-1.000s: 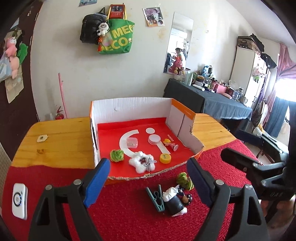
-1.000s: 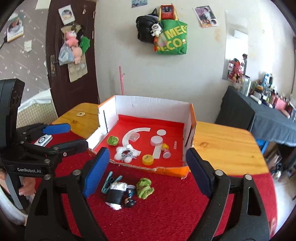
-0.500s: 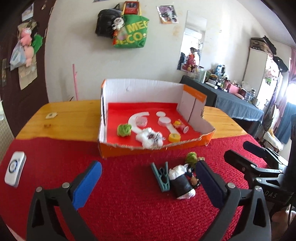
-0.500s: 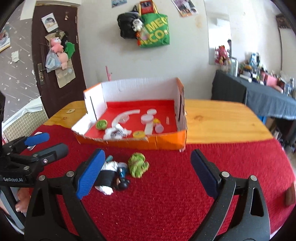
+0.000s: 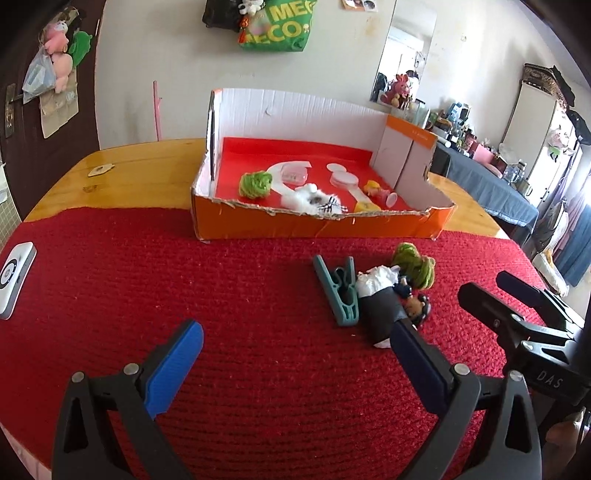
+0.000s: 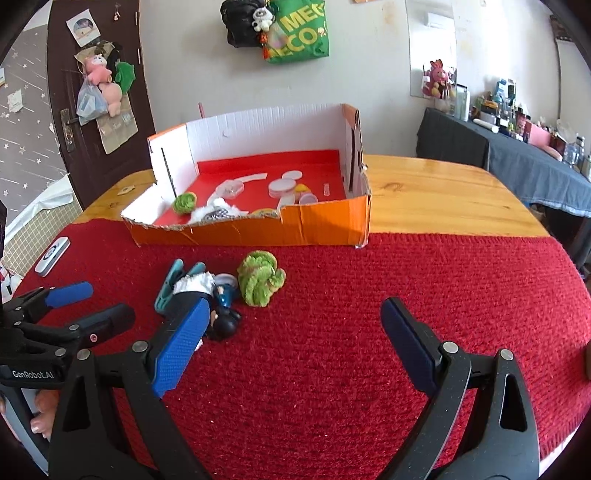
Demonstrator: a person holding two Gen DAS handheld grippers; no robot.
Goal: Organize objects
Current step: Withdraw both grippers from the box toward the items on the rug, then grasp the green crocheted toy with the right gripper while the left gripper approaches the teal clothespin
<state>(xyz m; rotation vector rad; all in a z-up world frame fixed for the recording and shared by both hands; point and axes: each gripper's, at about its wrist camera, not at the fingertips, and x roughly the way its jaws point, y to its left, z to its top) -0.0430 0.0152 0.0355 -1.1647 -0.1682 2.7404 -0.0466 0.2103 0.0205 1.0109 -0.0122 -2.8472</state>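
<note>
A pale plaster wall (image 6: 369, 74) stands at the far side, with a green tote bag (image 6: 301, 35) and a mirror (image 5: 402, 62) hung on it. Left is a dark brown door (image 6: 48, 122). Right, a cluttered dark-clothed table (image 6: 517, 155); daylight glares, perhaps through a curtained window (image 5: 576, 199).

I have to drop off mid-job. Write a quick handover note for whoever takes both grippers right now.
Left gripper: open, empty, low over the red mat.
Right gripper: open, empty.
Orange box: already holds a green yarn ball, a white fluffy toy, caps and lids.
Still on the mat, in one touching cluster in front of the box: teal clip, black-and-white roll, small doll, second green yarn bundle.
Left: box those four.
</note>
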